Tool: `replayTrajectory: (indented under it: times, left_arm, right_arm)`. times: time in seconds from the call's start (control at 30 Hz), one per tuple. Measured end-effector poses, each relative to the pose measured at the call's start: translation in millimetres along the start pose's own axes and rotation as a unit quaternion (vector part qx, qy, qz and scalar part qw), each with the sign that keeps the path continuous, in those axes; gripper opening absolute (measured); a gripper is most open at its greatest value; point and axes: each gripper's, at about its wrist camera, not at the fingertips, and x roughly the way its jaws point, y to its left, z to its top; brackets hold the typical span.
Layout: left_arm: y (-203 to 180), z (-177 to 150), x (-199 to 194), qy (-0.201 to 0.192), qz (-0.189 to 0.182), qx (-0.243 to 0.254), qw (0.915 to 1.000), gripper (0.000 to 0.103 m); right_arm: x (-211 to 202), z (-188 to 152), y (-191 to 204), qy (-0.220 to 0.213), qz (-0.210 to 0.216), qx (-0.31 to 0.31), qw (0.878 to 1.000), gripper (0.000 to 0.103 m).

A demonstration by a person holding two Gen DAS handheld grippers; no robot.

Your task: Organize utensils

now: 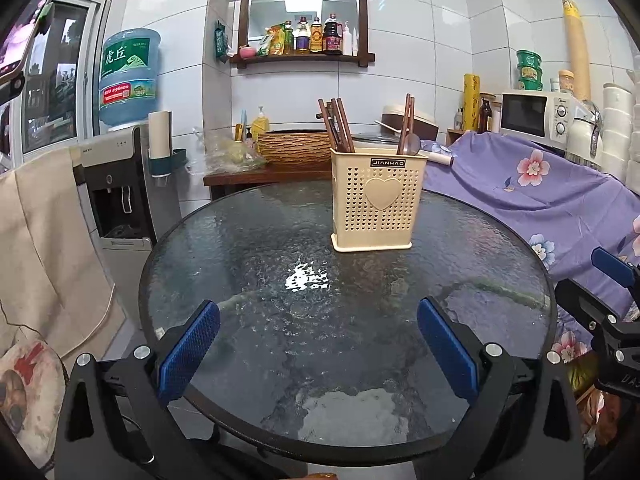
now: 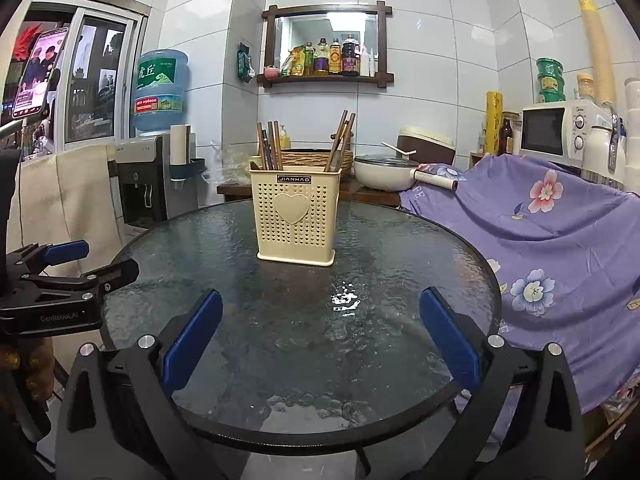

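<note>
A cream perforated utensil holder (image 1: pixel 376 200) (image 2: pixel 297 216) with a heart on its front stands on the far half of the round glass table (image 1: pixel 248 280) (image 2: pixel 400 280). Brown chopsticks (image 1: pixel 338 124) (image 2: pixel 270 144) stick up from its left compartment. More chopsticks and a spoon (image 1: pixel 412 144) (image 2: pixel 340 142) stand in its right compartment. My left gripper (image 1: pixel 318 320) hangs open over the table's near side, nothing between its blue pads. My right gripper (image 2: pixel 320 312) is open too, and empty, over the near edge. Each gripper shows at the side of the other's view.
A purple flowered cloth (image 1: pixel 540 188) (image 2: pixel 560 220) covers furniture right of the table. A water dispenser (image 1: pixel 116 184) and a beige draped cloth (image 1: pixel 44 240) stand at the left. Behind the table a low wooden bench (image 1: pixel 264 178) carries a woven basket and a pot (image 2: pixel 384 172).
</note>
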Motion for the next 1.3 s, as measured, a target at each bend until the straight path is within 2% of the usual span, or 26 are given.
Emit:
replayTrajectory:
  times: [1.3]
  left_arm:
    - [-5.3,-7.8,-4.4,0.014,-0.003,0.003,0.9999,0.097]
  right_arm:
    - [1.7,-7.9,0.7,0.012,-0.007,0.000,1.000,0.097]
